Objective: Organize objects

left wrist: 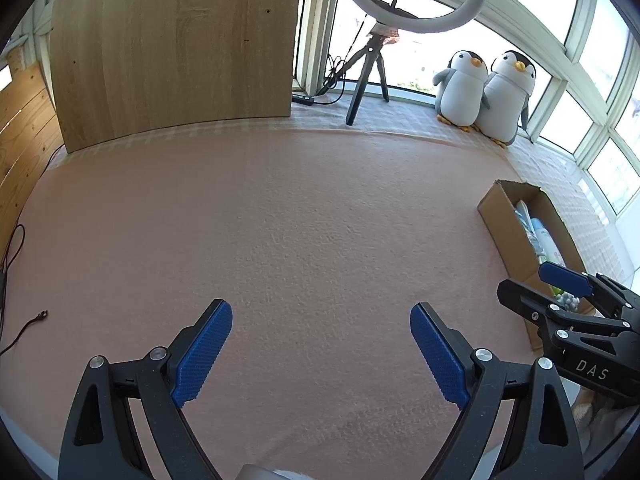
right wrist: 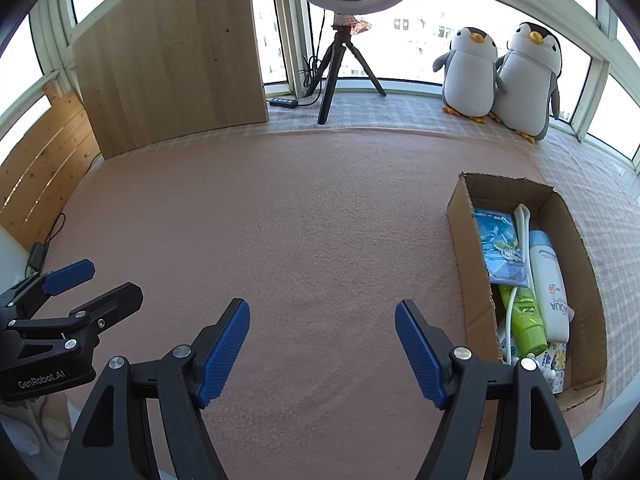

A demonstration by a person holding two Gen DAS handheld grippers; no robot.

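An open cardboard box (right wrist: 460, 216) lies on the pink cloth at the right; the left wrist view shows the same cardboard box (left wrist: 494, 216) at its right edge. Inside lie a white sunscreen bottle (right wrist: 550, 280), a green tube (right wrist: 526, 320), a blue packet (right wrist: 498, 244) and a white cable (right wrist: 522, 220). My right gripper (right wrist: 322, 346) hovers open over bare cloth left of the box, nothing between its fingers. My left gripper (left wrist: 322, 350) is open too, over bare cloth. Each gripper shows in the other's view: the right gripper (left wrist: 532, 280) by the box, the left gripper (right wrist: 96, 282) at far left.
Two plush penguins (right wrist: 500, 76) stand at the back right by the window. A ring light on a tripod (right wrist: 340, 68) stands at the back centre, a wooden board (right wrist: 172, 52) leans at the back left. A power strip (right wrist: 284, 103) and cables (left wrist: 24, 324) lie near the edges.
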